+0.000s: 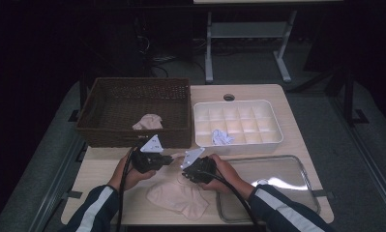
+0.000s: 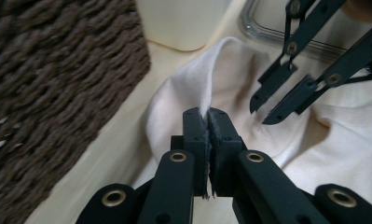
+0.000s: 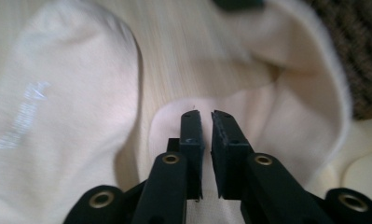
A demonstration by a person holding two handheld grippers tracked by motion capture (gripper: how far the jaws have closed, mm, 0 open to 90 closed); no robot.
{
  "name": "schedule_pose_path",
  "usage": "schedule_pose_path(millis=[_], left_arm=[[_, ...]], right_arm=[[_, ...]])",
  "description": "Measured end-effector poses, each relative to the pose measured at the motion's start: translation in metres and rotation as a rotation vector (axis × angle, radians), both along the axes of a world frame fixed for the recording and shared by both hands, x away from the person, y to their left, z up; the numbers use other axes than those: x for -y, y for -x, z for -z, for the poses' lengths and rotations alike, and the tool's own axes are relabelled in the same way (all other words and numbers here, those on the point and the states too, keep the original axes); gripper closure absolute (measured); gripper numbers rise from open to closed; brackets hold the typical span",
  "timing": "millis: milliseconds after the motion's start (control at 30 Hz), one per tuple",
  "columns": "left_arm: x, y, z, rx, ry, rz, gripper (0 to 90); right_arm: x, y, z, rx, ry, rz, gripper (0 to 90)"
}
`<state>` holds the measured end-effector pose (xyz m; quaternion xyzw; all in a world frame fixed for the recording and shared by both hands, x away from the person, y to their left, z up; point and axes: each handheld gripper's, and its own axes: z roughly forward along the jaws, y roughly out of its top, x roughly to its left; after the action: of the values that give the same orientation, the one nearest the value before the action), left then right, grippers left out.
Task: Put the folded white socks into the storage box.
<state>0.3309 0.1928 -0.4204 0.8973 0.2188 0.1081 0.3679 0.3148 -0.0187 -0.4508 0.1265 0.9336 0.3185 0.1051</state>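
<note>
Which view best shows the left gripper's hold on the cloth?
The left gripper view: the left gripper pinches a raised fold of cloth up close. The high view shows it small and dim; the right gripper view shows cloth, not that pinch.

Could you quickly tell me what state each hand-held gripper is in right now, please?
Left hand-held gripper: closed, pinching an edge of the cream cloth.
Right hand-held gripper: nearly closed over the cloth; a grip cannot be told.
</note>
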Motion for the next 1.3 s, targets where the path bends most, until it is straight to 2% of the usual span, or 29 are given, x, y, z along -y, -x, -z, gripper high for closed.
schedule_pose_path(millis=[67, 100, 133, 233, 367, 467, 600, 667, 700, 767, 800, 900, 967, 1100, 1200, 1233, 1300], left_arm=[[-0.006, -0.003, -0.001, 0.005, -0.003, -0.034, 87.0], [-0.006, -0.003, -0.001, 0.005, -0.003, -0.034, 87.0], [-0.012, -0.006, -0.001, 0.001, 0.014, -0.072, 87.0], [-0.021, -0.010, -0.004, 0.006, 0.021, -0.130, 87.1], [-0.028, -0.012, -0.007, 0.011, 0.019, -0.164, 87.0], [-0.030, -0.012, -0.007, 0.016, -0.010, -0.177, 87.0], [-0.031, -0.012, -0.006, 0.005, -0.022, -0.182, 87.0], [-0.033, -0.013, -0.003, -0.012, -0.028, -0.176, 86.9], [-0.034, -0.013, -0.001, -0.013, -0.033, -0.177, 86.5], [-0.035, -0.013, -0.001, -0.014, -0.031, -0.180, 86.4], [-0.036, -0.013, 0.000, -0.023, -0.027, -0.182, 86.3], [-0.037, -0.013, 0.002, -0.036, -0.024, -0.186, 85.7], [-0.038, -0.013, 0.003, -0.037, -0.032, -0.192, 85.3], [-0.041, -0.012, 0.005, -0.036, -0.051, -0.212, 84.9], [-0.045, -0.014, 0.008, -0.041, -0.055, -0.227, 84.5], [-0.047, -0.014, 0.009, -0.042, -0.070, -0.233, 84.8], [-0.049, -0.015, 0.011, -0.054, -0.069, -0.244, 84.8]], right_arm=[[0.000, -0.002, 0.004, -0.022, 0.014, -0.007, 85.2], [0.000, -0.002, 0.004, -0.022, 0.014, -0.007, 85.2], [0.001, -0.002, 0.005, -0.037, 0.026, -0.033, 86.6], [0.004, -0.004, 0.004, -0.040, 0.043, -0.073, 87.1], [0.009, -0.005, 0.002, -0.047, 0.074, -0.124, 87.2], [0.015, -0.007, 0.000, -0.050, 0.108, -0.171, 87.2], [0.019, -0.010, -0.002, -0.044, 0.132, -0.149, 86.9], [0.020, -0.013, -0.002, -0.034, 0.140, -0.123, 87.0], [0.021, -0.014, -0.002, -0.013, 0.152, -0.098, 85.9], [0.021, -0.013, -0.003, -0.011, 0.156, -0.092, 85.6], [0.021, -0.012, -0.006, 0.014, 0.139, -0.084, 84.9], [0.017, -0.007, -0.009, 0.006, 0.097, -0.074, 82.5], [0.014, -0.007, -0.008, 0.013, 0.090, -0.070, 82.4], [0.008, -0.008, 0.001, -0.019, 0.095, -0.075, 84.2], [0.015, -0.010, 0.000, -0.048, 0.099, -0.097, 84.2], [0.018, -0.010, 0.000, -0.053, 0.099, -0.097, 84.2], [0.020, -0.010, 0.000, -0.053, 0.098, -0.101, 84.2]])
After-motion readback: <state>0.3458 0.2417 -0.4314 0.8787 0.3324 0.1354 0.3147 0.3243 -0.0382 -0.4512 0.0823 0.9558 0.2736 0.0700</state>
